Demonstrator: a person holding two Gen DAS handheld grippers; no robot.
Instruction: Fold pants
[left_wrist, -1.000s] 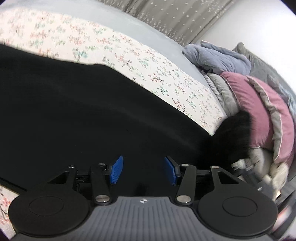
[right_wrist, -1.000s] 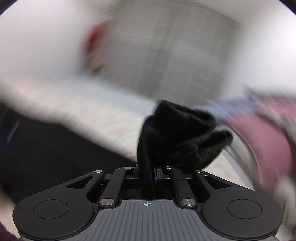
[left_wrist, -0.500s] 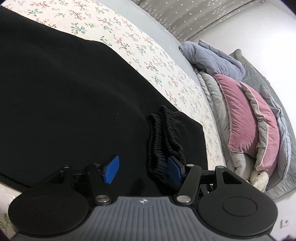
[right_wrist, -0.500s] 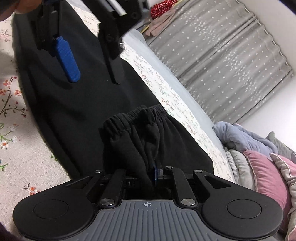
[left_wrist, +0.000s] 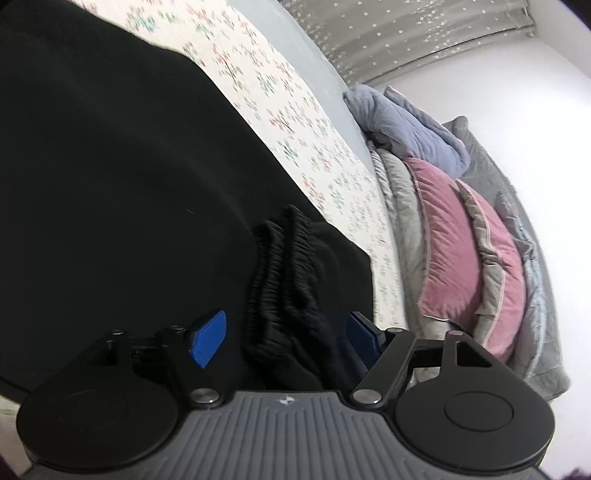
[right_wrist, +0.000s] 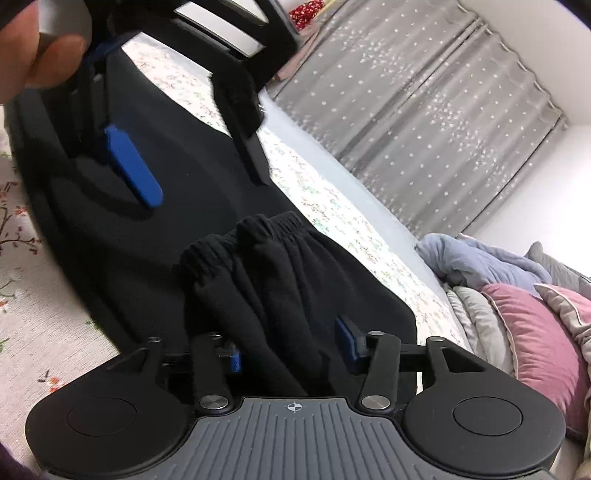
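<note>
Black pants (left_wrist: 110, 184) lie spread on the floral bedsheet (left_wrist: 295, 110), with their gathered elastic end (left_wrist: 280, 266) folded back onto them. My left gripper (left_wrist: 284, 341) hovers low over that end; its jaws are opening and the bunched fabric lies between the blue pads without being pressed. In the right wrist view the same elastic end (right_wrist: 258, 229) rests on the pants (right_wrist: 92, 236). My right gripper (right_wrist: 291, 350) is opening too, with the folded fabric loose between its pads. The left gripper (right_wrist: 207, 186) shows at upper left there, held by a person's hand (right_wrist: 37, 48).
Pink and grey pillows (left_wrist: 454, 251) and a blue-grey blanket (left_wrist: 406, 125) are piled at the right end of the bed. Grey star-patterned curtains (right_wrist: 424, 110) hang behind it. Bare floral sheet (right_wrist: 44, 314) shows left of the pants.
The right gripper brought the bunched pants end down onto the spread pants and its jaws parted from a tight grip. The left gripper's jaws widened and it rolled, sinking toward the elastic end.
</note>
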